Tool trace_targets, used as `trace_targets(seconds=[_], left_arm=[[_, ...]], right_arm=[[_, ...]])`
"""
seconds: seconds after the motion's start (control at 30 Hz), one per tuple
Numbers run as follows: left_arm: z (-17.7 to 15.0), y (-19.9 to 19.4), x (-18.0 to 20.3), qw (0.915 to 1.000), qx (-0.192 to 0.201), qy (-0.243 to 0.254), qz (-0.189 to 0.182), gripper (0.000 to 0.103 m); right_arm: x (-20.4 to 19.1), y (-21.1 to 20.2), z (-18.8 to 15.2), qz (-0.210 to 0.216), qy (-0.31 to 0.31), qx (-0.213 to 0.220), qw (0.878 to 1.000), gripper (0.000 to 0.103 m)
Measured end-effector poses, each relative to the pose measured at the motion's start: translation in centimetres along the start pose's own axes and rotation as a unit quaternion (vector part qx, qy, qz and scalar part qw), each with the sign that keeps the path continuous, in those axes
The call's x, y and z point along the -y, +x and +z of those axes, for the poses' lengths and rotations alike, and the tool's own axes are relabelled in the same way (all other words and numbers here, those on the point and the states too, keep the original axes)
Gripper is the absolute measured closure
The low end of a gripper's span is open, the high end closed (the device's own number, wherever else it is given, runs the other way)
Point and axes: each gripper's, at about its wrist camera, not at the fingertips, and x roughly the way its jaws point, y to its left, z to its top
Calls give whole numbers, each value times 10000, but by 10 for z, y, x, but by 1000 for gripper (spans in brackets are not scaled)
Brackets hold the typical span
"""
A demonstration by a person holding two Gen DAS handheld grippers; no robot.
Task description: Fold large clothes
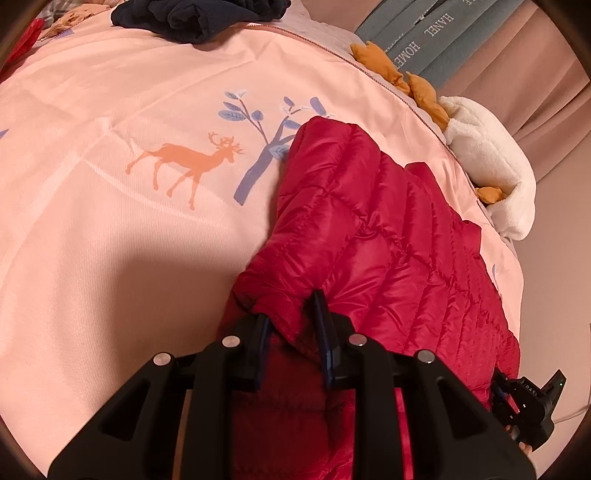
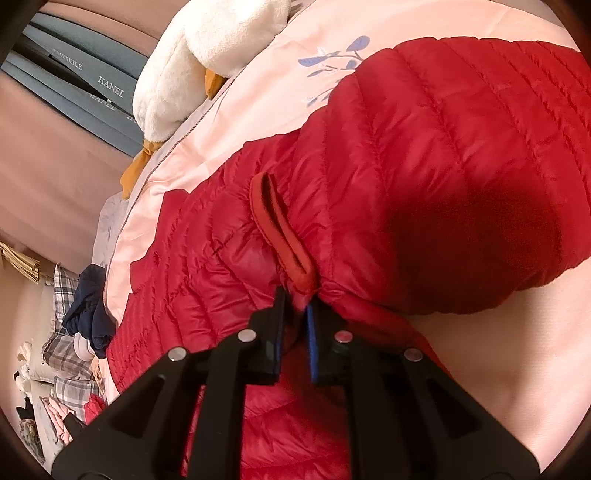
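A red quilted puffer jacket (image 1: 369, 229) lies on the pink bedcover (image 1: 129, 92), along its right side. My left gripper (image 1: 291, 308) is shut on a bunched fold at the jacket's near end, and red fabric fills the gap between its fingers. In the right wrist view the jacket (image 2: 443, 147) is doubled over, with a sleeve cuff (image 2: 280, 229) on top. My right gripper (image 2: 295, 297) is shut on the jacket fabric just below that cuff. The right gripper (image 1: 502, 398) also shows at the lower right edge of the left wrist view.
The bedcover carries a deer and blue tree print (image 1: 192, 162). A dark navy garment (image 1: 199, 14) lies at its far end. A white and orange plush toy (image 1: 491, 162) and grey boxes (image 1: 424, 44) sit past the right edge. Plaid and navy clothes (image 2: 74, 317) are piled beside the bed.
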Motion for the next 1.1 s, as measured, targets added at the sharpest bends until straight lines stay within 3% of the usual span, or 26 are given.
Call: trace_targets(seconds=[0.37, 0.43, 0.5, 0.63, 0.7, 0.83, 1.0, 1.1], left_arm=[[0, -4, 3, 10000, -50, 25, -20, 76], [0, -8, 1, 9998, -83, -48, -162, 69], [-1, -14, 3, 9995, -84, -22, -291, 54], [-6, -27, 10, 9993, -114, 146, -311, 34], [-8, -38, 11, 9995, -22, 220, -221, 25], [-7, -55, 6, 9994, 11, 305, -190, 24], [2, -68, 18, 9958, 337, 840, 165, 24], [2, -63, 34, 9902, 443, 1280, 352, 24]], right_arm=[[-1, -1, 1, -40, -35, -55, 10000, 92], [0, -1, 1, -19, -13, -76, 10000, 90], [2, -2, 2, 64, 51, -133, 9999, 85], [5, -6, 3, 148, 99, -168, 9997, 78], [4, -9, 3, 181, 72, -172, 9997, 68], [3, -20, 5, 177, 93, -117, 9997, 53], [-6, -46, 9, -374, -425, 379, 9977, 49], [-24, -57, 6, -362, -991, 607, 9926, 49]])
